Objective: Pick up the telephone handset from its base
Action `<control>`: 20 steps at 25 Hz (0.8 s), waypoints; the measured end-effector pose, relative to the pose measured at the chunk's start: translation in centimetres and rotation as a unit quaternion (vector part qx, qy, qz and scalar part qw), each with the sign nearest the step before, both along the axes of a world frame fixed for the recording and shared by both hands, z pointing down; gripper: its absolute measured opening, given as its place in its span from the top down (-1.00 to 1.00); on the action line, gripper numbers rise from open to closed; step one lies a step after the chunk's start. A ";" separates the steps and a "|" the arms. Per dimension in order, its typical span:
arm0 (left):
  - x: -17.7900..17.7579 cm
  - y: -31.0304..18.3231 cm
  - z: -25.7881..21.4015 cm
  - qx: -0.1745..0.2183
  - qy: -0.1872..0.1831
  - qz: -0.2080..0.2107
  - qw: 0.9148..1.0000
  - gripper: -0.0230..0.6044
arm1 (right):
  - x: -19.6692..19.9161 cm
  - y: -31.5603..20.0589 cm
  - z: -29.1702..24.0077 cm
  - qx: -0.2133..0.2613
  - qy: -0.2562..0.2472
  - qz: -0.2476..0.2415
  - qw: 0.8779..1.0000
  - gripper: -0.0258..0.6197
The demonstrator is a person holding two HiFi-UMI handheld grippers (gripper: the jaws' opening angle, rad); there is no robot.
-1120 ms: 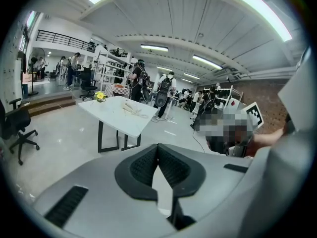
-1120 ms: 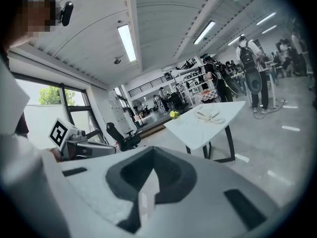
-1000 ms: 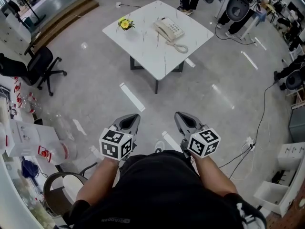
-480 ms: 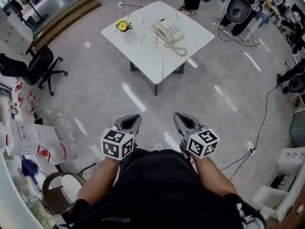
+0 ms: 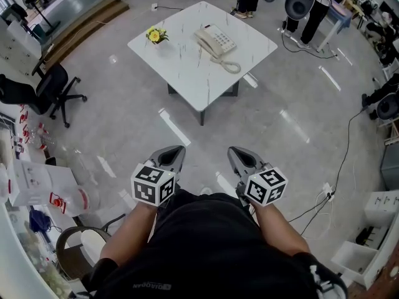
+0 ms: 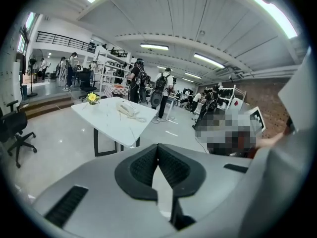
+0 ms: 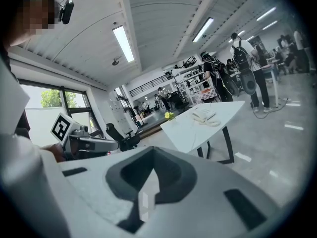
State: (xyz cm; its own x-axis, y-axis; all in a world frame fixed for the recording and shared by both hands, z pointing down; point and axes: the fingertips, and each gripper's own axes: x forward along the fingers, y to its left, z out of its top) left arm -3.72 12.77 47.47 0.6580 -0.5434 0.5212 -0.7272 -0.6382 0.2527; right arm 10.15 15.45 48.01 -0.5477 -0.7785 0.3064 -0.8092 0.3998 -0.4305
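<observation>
Altogether there are two grippers, one table and one telephone. In the head view the left gripper [image 5: 173, 154] sits at lower centre-left and the right gripper [image 5: 240, 156] at lower centre-right. Each carries one of the two marker cubes [image 5: 153, 185] and is held out on a bare forearm [image 5: 128, 235] above a black top. The left gripper's own view shows its jaws drawn together, pads meeting at the tip with nothing between them and only floor visible through the slit lower down. The right gripper's jaws are likewise closed and empty in its view. Both grippers are well apart from the single white table [image 5: 187, 80], which fills the upper centre of the head view. On it the one telephone handset [image 5: 206, 42] lies on its base [image 5: 222, 39] toward the table's upper right. One coiled cord [image 5: 228, 65] loops on the tabletop just beside the base. One small bunch of yellow flowers [image 5: 156, 35] stands near the table's left corner, apart from the telephone. One black office chair [image 5: 47, 86] is at the left edge. Only the head view shows both grippers from above. The left gripper view shows what the head view does not: strip lights [image 6: 153, 47] on the ceiling and several people [image 6: 162, 86] standing beyond the table at middle height. The right gripper view alone shows a window [image 7: 52, 100] with greenery at middle left, with the left gripper and its cube just below it.
</observation>
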 end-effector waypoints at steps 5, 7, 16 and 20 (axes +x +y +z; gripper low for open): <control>-0.4 0.6 0.1 -0.001 -0.008 -0.004 1.000 0.92 | 0.0 0.5 0.2 -0.002 -0.004 -0.003 1.000 0.92; -0.4 0.9 0.0 0.000 -0.011 -0.002 1.000 0.92 | -0.1 0.6 0.1 0.000 -0.006 -0.002 1.000 0.92; 0.1 0.5 0.9 -0.012 -0.006 0.005 1.000 0.92 | 0.0 0.7 1.0 -0.012 0.001 -0.002 1.000 0.92; 0.6 -0.8 1.0 -0.017 -0.001 0.007 1.000 0.92 | 0.4 0.0 0.9 -0.014 0.006 0.001 1.000 0.92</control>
